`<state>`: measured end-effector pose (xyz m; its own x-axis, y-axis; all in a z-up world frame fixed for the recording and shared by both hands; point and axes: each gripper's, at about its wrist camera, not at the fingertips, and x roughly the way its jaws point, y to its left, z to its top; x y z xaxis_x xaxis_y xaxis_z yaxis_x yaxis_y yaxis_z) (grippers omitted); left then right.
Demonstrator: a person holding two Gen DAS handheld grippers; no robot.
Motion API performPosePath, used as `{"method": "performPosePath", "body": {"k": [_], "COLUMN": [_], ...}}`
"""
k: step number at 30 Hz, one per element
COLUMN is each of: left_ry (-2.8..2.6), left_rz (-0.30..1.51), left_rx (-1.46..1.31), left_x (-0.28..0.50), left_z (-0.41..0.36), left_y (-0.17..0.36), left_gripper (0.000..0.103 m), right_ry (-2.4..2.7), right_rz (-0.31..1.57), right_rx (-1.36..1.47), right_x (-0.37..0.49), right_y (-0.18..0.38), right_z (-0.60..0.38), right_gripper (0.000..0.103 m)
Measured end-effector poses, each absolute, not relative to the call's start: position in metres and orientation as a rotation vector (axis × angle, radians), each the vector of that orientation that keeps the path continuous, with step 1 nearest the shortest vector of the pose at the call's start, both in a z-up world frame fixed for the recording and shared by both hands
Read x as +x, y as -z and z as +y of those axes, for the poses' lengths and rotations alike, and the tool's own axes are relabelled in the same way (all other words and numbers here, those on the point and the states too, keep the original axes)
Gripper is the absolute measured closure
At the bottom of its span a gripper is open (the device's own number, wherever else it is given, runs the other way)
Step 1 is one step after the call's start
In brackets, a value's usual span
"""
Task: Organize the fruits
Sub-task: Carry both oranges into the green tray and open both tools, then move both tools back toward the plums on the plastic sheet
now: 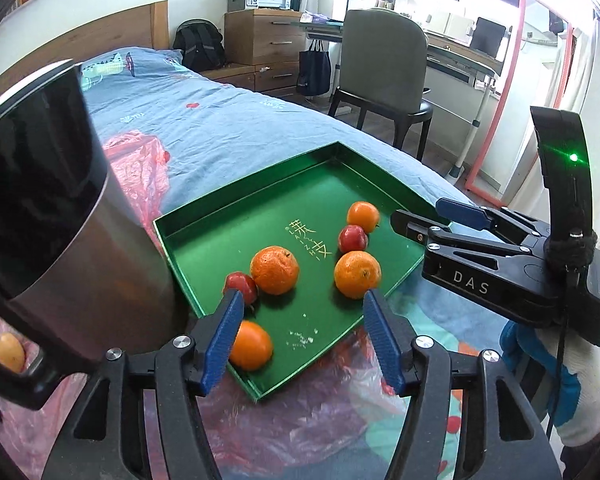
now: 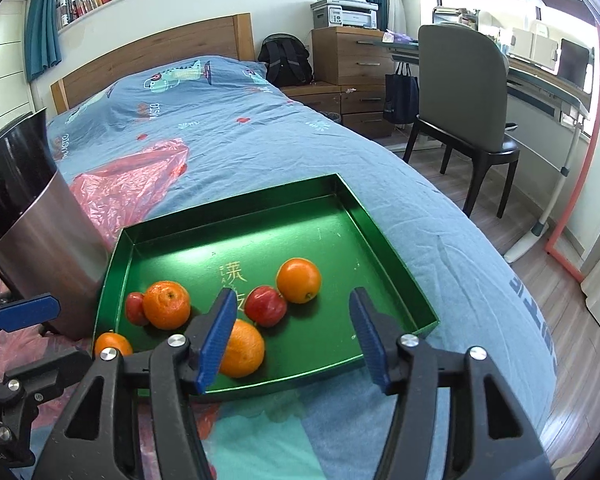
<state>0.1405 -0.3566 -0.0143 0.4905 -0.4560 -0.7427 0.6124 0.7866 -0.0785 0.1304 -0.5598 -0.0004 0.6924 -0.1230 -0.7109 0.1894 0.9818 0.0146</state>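
Fruit sits in the green tray (image 2: 384,276) on the bed: four oranges, two small apples. Both grippers, left gripper (image 1: 302,334) and right gripper (image 2: 294,338), hang above its near edge, jaws open and empty. One yellow fruit (image 1: 9,352) lies outside, beside the metal bin (image 1: 72,240); probably fetch it next, closing gently around its middle.

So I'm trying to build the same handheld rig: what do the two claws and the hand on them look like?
Both are black plastic scissor-style frames with silver bolts and ribbed blue pads. The left claw fills its own view. The right claw has white "DAS" lettering, a curved black mast with a green light and a black cable. The hand holding it wears a white and blue glove.
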Motion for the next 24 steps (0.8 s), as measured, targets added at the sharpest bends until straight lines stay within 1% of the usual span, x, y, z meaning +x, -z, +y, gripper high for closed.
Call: {"method": "performPosePath", "body": {"k": [2,4,11,24], "left_ry": [0.641,0.627,0.553,0.440], "left_rz": [0.836,0.842,0.860,0.864], "left_rx": [0.203,0.197,0.183,0.132], "left_x": [0.129,0.119,0.086,0.043], "left_z": [-0.345,-0.331,-0.283,-0.217], "left_y": [0.012,0.011,0.009,0.007], "left_gripper": [0.043,0.043,0.042,0.042], "right_ry": [0.160,0.142,0.079,-0.034], "right_rz": [0.786,0.790,0.813,0.845], "right_rx": [0.085,0.083,0.058,0.022], "right_x": [0.122,0.111,0.078,0.036], "right_y": [-0.003,-0.005,-0.007,-0.010], "right_z": [-0.550,-0.539,-0.499,-0.436], "right_gripper": [0.011,0.010,0.008,0.006]}}
